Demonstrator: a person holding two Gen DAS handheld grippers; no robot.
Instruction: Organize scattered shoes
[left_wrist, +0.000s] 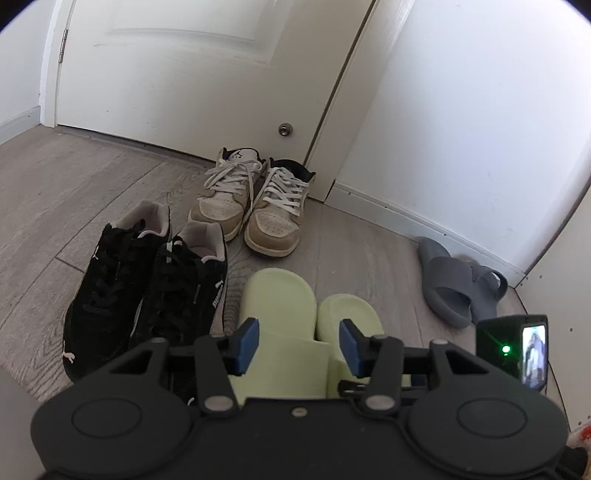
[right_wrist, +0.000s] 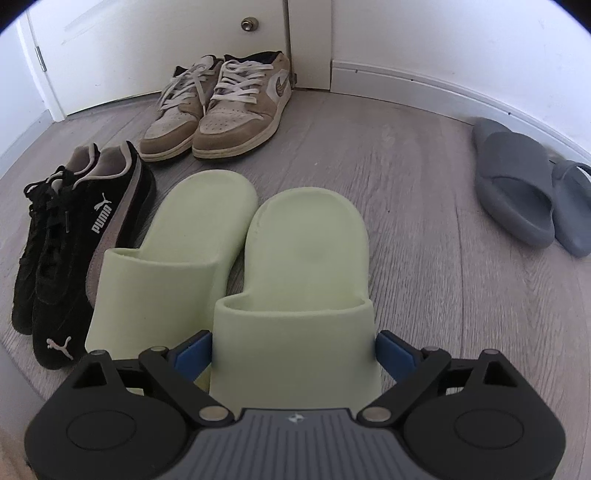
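We are placing the pale green slide pair beside the black sneakers (right_wrist: 66, 266). In the right wrist view the right gripper (right_wrist: 294, 354) is straddling the strap of the right green slide (right_wrist: 306, 258) at lower centre; its blue pads (right_wrist: 190, 352) are sitting at both sides of the strap and seem to be pressing it, so we are reading this as a grip on that slide. The left green slide (right_wrist: 173, 240) is lying just left of it, edges touching or nearly so, and its own left edge is against the black pair.

In the left wrist view the left gripper (left_wrist: 299, 347) is hovering at lower centre over the left slide's strap (left_wrist: 291, 365), jaws part open, pads clear of the foam, holding nothing.

To do this step well, we are judging:
- Keep the held slide's heel level with its twin's heel; right now it is sitting a bit lower in the frame.
- Set the sole flat before opening, since soft foam can spring back.
- Open wide, lift straight, so the pads are not dragging the strap.

The tan sneakers (right_wrist: 218, 110) at upper centre by the door (right_wrist: 147, 48) are already paired. The grey slides (right_wrist: 524, 192) at the right edge are overlapping, still untidy, probably next.
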